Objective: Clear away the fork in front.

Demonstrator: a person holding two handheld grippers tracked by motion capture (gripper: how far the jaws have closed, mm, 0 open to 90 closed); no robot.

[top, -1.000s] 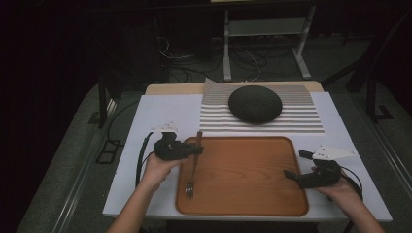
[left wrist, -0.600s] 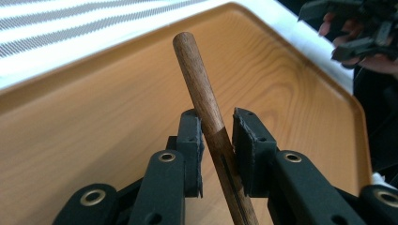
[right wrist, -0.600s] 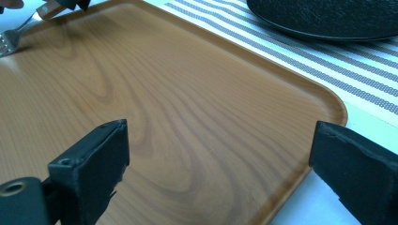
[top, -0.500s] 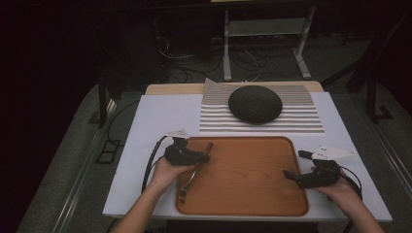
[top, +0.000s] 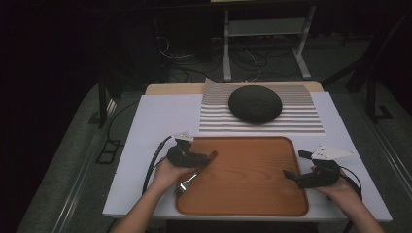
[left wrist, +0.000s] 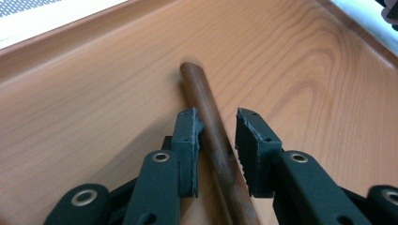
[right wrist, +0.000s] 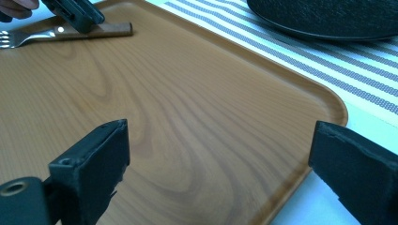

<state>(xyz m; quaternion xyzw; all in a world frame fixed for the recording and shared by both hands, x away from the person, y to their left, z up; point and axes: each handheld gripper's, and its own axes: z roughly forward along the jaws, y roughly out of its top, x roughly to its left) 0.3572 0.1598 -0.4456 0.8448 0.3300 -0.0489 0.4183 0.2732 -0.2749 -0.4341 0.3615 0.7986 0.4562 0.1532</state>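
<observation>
Fork on the tray.
Left gripper (left wrist: 216,140) jaws straddle the fork (left wrist: 211,136) handle, slightly parted; right gripper (right wrist: 220,173) jaws spread wide over the tray (right wrist: 197,122).

tray (top: 252,194): wood-grain finish, smooth with a soft sheen, warm brown; rim rounded
fork (right wrist: 61,32): handle of dark brown wood, smooth, satin; tines and neck of bright, glossy metal
left gripper (left wrist: 216,136): matt black plastic jaws, pads look ridged and rubbery, metal rivets at the joints
right gripper (right wrist: 220,159): same matt black, pad faces rough-edged
placemat (top: 262,114): at 12 o'clock from the tray, woven cloth, grey and white stripes, fine mesh texture
dark dome (top: 255,104): on the placemat, matt black, finely textured; possibly stoneware, too dim to tell
table cover (top: 155,121): plain white, matt
</observation>
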